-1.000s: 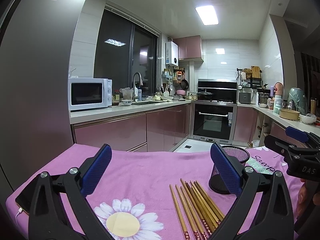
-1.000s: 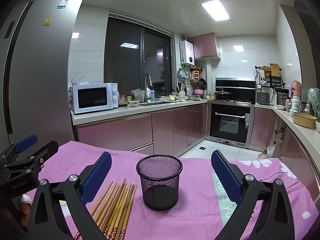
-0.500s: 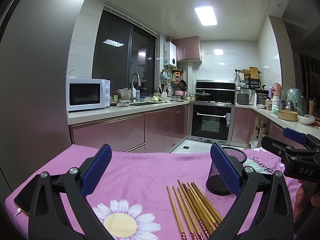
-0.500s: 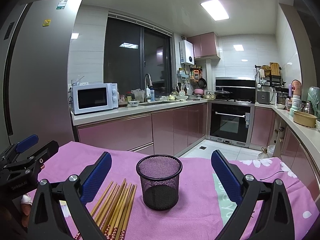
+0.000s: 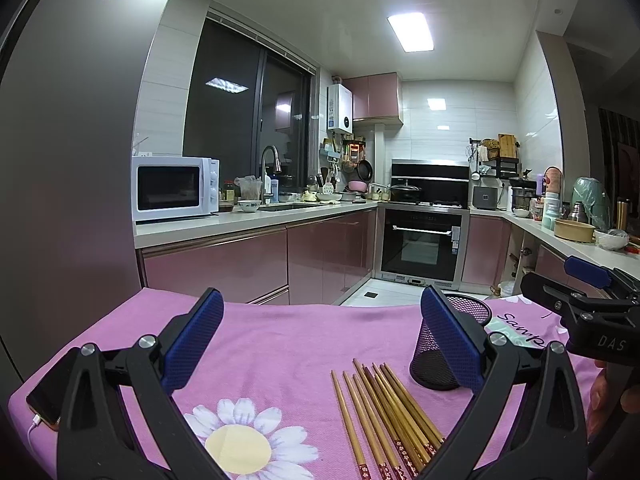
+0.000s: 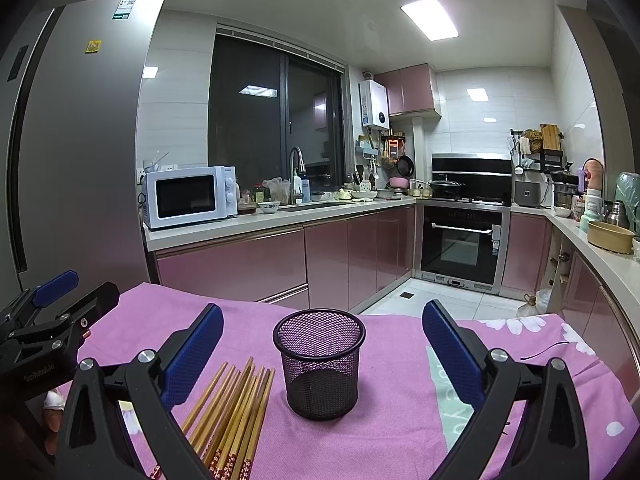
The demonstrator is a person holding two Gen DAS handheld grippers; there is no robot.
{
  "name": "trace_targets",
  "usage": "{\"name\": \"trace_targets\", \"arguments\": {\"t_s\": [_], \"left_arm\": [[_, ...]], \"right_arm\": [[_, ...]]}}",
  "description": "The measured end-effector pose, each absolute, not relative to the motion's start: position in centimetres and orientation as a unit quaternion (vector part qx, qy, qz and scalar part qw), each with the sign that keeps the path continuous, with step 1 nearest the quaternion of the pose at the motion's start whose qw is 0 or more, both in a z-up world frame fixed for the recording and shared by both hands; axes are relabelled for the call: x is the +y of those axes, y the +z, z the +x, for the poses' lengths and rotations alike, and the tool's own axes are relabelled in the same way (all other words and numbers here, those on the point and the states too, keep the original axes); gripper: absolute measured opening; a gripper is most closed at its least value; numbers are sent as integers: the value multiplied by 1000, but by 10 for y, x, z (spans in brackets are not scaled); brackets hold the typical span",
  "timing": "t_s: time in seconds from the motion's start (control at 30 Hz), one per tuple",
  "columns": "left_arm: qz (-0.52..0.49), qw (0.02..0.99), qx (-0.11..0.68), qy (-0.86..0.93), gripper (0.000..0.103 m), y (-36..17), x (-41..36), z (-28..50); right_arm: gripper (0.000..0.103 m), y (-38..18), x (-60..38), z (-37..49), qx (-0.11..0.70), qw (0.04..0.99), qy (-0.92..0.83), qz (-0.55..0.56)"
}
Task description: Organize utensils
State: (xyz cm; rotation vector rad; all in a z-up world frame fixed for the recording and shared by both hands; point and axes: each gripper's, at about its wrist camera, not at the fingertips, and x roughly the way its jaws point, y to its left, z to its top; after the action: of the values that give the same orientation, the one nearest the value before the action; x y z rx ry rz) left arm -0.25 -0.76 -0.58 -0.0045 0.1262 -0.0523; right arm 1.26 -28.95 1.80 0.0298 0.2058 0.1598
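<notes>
Several wooden chopsticks (image 5: 384, 412) lie side by side on the pink flowered tablecloth (image 5: 280, 344). They also show in the right wrist view (image 6: 236, 408). A black mesh cup (image 6: 319, 364) stands upright and empty just right of them; in the left wrist view the cup (image 5: 440, 364) is partly hidden behind my right finger. My left gripper (image 5: 322, 340) is open and empty, above the cloth left of the chopsticks. My right gripper (image 6: 322, 350) is open and empty, with the cup between its fingers' line of sight.
A phone with a cable (image 5: 46, 400) lies at the cloth's left edge. Behind the table are pink kitchen cabinets (image 6: 280, 264), a microwave (image 6: 188, 196), an oven (image 6: 460, 240) and a fridge (image 6: 76, 160) at the left.
The left view has shifted slightly, so chopsticks and cup sit a little further left and lower. The right gripper has hardly moved. Both stay open.
</notes>
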Motion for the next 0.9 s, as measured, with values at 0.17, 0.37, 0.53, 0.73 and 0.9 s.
{"name": "trace_targets", "arguments": {"t_s": [0.17, 0.37, 0.53, 0.73, 0.9], "left_arm": [[-3, 998, 63, -26, 97, -6, -8, -2], [-2, 998, 63, -26, 97, -6, -8, -3], [-3, 998, 64, -26, 97, -6, -8, -2], [-1, 997, 67, -27, 97, -7, -10, -2], [-1, 997, 67, -26, 97, -7, -11, -2]], "right_arm": [[96, 17, -291, 14, 102, 991, 80, 15], [96, 18, -291, 15, 104, 991, 81, 14], [96, 19, -292, 14, 104, 991, 83, 15], [96, 19, -292, 14, 104, 991, 84, 16], [96, 21, -290, 14, 105, 991, 85, 15]]}}
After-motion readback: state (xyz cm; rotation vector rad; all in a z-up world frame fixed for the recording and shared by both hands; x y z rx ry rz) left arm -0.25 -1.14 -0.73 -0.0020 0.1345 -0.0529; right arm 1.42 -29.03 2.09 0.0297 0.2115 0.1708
